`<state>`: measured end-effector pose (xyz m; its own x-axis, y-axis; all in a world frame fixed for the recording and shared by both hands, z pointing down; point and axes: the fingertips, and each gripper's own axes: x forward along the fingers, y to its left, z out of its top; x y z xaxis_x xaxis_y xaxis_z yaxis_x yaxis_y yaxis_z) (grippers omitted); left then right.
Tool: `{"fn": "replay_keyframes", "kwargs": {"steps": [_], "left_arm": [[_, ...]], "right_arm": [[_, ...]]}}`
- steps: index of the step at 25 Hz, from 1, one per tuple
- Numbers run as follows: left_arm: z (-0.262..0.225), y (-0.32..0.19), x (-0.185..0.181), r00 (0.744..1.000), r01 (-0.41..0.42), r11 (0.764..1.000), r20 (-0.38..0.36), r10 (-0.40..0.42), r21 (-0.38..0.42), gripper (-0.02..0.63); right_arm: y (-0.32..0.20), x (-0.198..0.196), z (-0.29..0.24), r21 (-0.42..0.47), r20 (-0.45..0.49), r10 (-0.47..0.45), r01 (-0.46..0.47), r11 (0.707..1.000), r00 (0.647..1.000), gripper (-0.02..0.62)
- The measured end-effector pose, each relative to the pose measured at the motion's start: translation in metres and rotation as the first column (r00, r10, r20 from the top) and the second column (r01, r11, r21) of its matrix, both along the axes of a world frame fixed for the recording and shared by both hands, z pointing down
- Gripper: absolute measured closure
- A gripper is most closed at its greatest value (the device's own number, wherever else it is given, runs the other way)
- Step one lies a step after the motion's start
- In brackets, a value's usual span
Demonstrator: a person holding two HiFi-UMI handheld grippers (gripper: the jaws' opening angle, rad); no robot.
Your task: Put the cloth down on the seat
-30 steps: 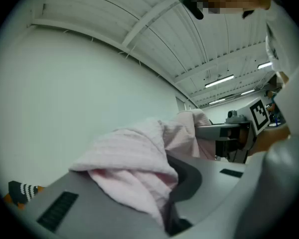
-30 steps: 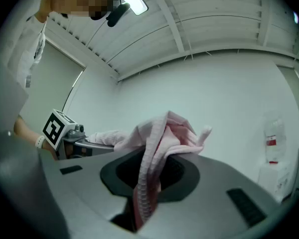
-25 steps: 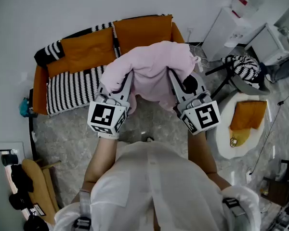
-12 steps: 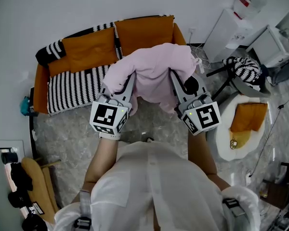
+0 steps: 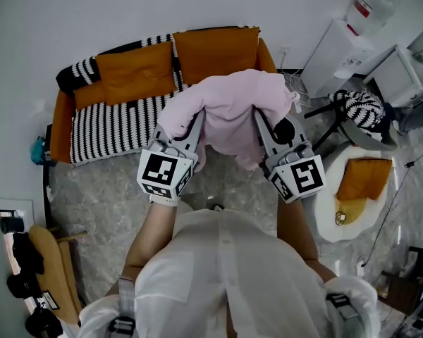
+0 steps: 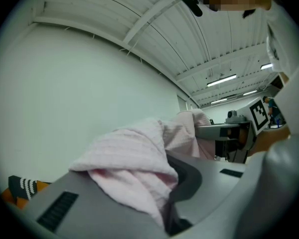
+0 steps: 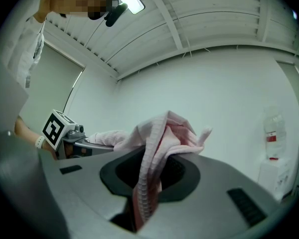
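A pink cloth [image 5: 231, 111] hangs bunched between my two grippers, held up in front of an orange sofa [image 5: 211, 48] whose seat bears a black-and-white striped blanket [image 5: 109, 127]. My left gripper [image 5: 194, 124] is shut on the cloth's left part, and its tips are buried in the fabric. My right gripper [image 5: 258, 121] is shut on the right part. In the left gripper view the cloth [image 6: 132, 156] spills out of the left gripper [image 6: 165, 185]. In the right gripper view a fold of cloth [image 7: 157, 143] is pinched in the right gripper [image 7: 143, 185].
Two orange cushions [image 5: 134, 69] lean on the sofa back. A white water dispenser [image 5: 335, 44] stands at the right. Nearby are a striped bundle on a stand [image 5: 358, 105] and a round white seat with an orange cushion [image 5: 359, 182]. A wooden board [image 5: 53, 280] lies lower left.
The head view has shifted a little, so the sofa and the grippers sit slightly lower and to the right. Both grippers hold the cloth up as before.
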<state>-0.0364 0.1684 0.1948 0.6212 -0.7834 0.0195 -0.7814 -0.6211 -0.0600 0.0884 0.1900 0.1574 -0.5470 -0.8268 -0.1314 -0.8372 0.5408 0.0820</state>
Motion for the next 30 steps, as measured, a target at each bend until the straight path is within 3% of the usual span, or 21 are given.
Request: {"fn": "replay_keyframes", "kwargs": {"steps": [11,21,30], "left_arm": [[0.025,-0.04,-0.018,1.0,-0.026,0.999,0.006,0.026,-0.047,0.558],[0.061,-0.147,-0.035,0.997,-0.077,0.993,-0.028,0.075,-0.092,0.557],[0.091,-0.238,-0.036,0.989,-0.149,0.982,-0.001,0.149,-0.114,0.551]], "right_arm": [[-0.041,-0.018,0.023,-0.055,-0.012,0.001,-0.002,0.999,1.0,0.526],[-0.151,-0.036,0.05,-0.123,-0.078,0.01,-0.019,0.992,0.997,0.526],[-0.242,-0.035,0.082,-0.171,-0.089,0.03,-0.045,0.984,0.996,0.526]]}}
